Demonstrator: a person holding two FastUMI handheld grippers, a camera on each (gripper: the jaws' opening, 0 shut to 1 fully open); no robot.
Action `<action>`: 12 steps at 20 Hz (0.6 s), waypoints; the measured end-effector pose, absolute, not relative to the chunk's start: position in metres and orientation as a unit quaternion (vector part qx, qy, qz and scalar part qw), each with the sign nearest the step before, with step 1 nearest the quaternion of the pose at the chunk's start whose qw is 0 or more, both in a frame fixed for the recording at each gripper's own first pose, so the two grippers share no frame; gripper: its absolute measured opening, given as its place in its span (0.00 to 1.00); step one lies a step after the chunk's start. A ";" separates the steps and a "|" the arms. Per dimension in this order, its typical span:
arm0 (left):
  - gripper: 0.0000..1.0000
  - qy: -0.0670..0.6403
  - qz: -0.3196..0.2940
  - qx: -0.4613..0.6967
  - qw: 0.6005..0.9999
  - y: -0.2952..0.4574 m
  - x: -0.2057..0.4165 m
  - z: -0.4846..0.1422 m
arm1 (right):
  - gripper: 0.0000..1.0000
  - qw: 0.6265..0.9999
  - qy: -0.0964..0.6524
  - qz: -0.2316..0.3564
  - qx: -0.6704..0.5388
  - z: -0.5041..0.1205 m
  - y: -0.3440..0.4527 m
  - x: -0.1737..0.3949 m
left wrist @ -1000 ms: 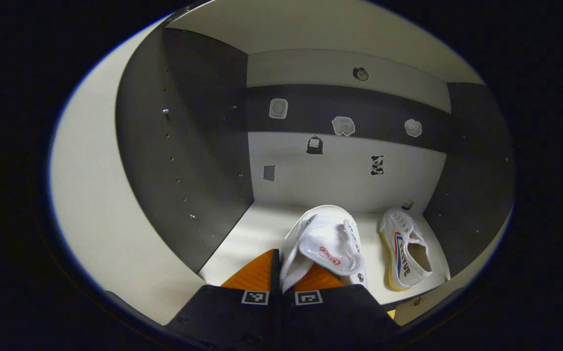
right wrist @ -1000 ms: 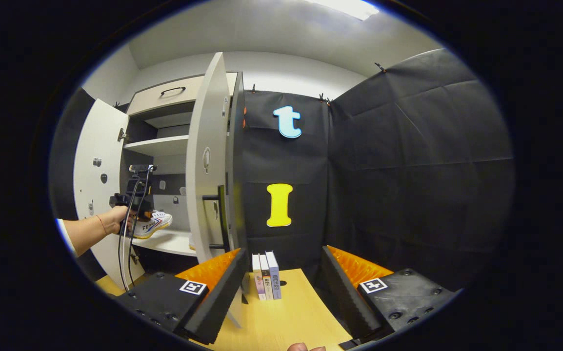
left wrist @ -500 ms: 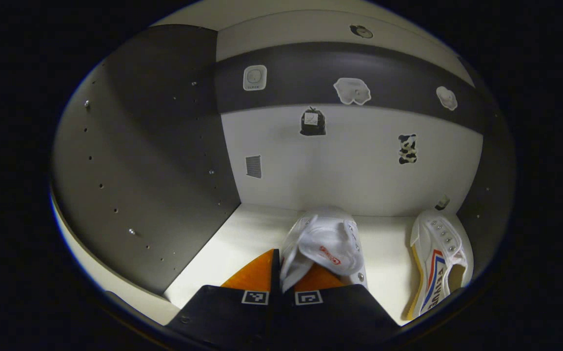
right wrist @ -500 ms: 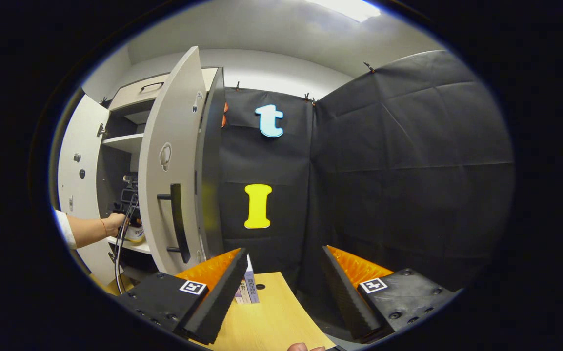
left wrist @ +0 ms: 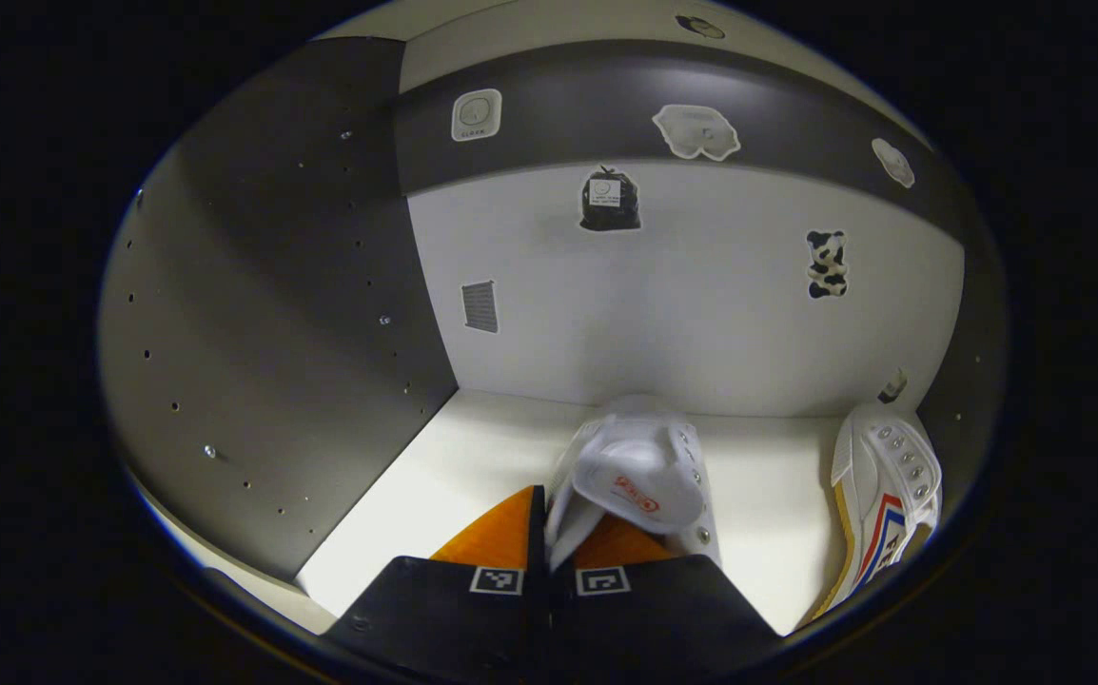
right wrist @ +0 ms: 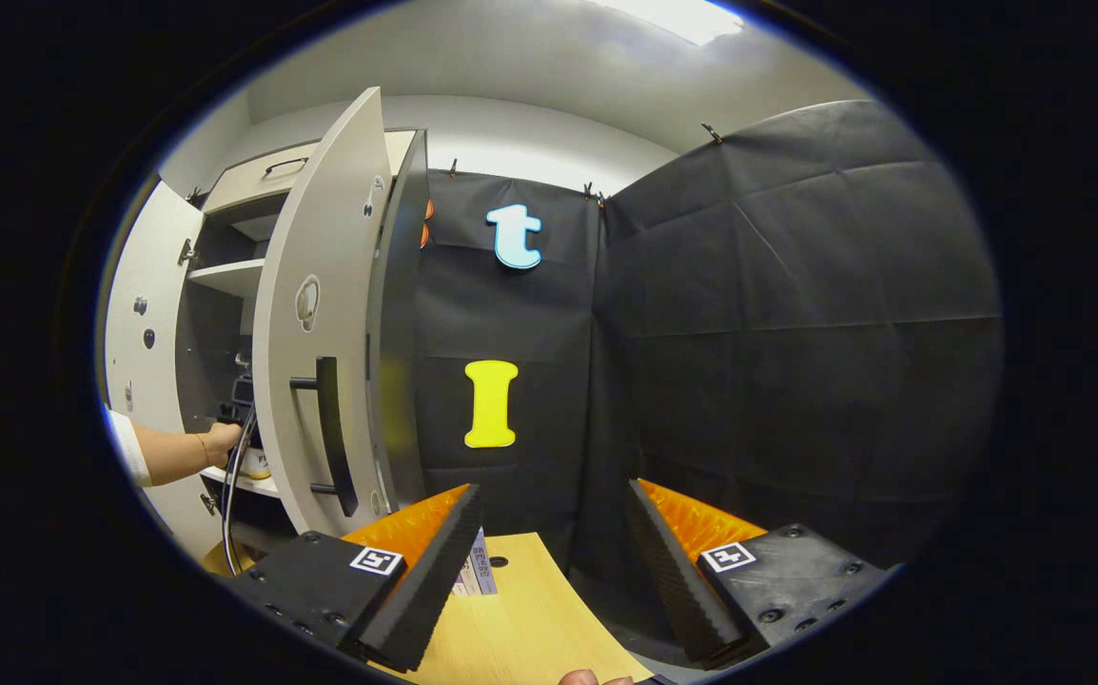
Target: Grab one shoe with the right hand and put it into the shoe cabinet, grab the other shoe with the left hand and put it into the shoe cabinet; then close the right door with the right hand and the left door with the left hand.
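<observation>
Deep inside the shoe cabinet point(left wrist: 283, 314), left gripper point(left wrist: 549, 547) clamped on a white shoe point(left wrist: 639, 476), both fingers pressed tight against the fabric at its heel end, toe pointing toward the pale back panel point(left wrist: 682, 304). Held over the white shelf point(left wrist: 473, 457), whether sole is touching it or hanging just above cannot be told. Second shoe point(left wrist: 882, 495), white with red and blue stripes and a yellowish sole, lying on the same shelf at the right, close to the dark right wall, apart from the gripped one. Several small stickers point(left wrist: 610, 200) dotted over the back panel and the dark band above it. Seen from the right gripper view: a hand point(right wrist: 221, 442) reaching into the cabinet point(right wrist: 225, 276) at shelf height, cables hanging from the device it carries, sleeve edge white. Right door point(right wrist: 316, 314) standing wide open with its dark bar handle point(right wrist: 328, 423) facing out; left door point(right wrist: 135, 314) also swung open. Right gripper point(right wrist: 554, 552) spread wide apart, holding nothing, hovering above a wooden table point(right wrist: 520, 628) well outside the cabinet and aimed at the black cloth wall point(right wrist: 777, 314). Edge of a few books point(right wrist: 475, 576) peeking just behind its left finger.
</observation>
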State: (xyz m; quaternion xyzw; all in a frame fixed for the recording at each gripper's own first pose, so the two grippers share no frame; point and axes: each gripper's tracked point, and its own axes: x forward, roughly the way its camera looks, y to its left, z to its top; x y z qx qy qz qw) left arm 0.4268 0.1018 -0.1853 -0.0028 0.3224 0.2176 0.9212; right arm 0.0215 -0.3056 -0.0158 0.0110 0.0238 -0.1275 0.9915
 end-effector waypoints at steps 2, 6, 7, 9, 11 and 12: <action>0.12 0.325 0.208 0.004 0.923 0.100 0.424 -0.180 | 0.98 0.992 0.022 -0.126 0.012 -0.015 -0.302 0.020; 0.45 0.318 0.201 0.011 0.927 0.095 0.413 -0.168 | 0.98 0.992 0.019 -0.122 0.020 -0.012 -0.296 0.017; 0.58 0.318 0.197 0.019 0.927 0.093 0.408 -0.167 | 0.98 0.992 0.017 -0.121 0.021 -0.010 -0.295 0.015; 0.66 0.312 0.193 0.030 0.930 0.090 0.398 -0.163 | 0.98 0.993 0.016 -0.118 0.025 -0.009 -0.292 0.010; 0.74 0.295 0.187 0.035 0.936 0.086 0.389 -0.154 | 0.98 0.993 0.014 -0.118 0.027 -0.007 -0.290 0.005; 0.76 0.287 0.184 0.037 0.939 0.083 0.385 -0.148 | 0.98 0.993 0.012 -0.118 0.028 -0.005 -0.289 0.003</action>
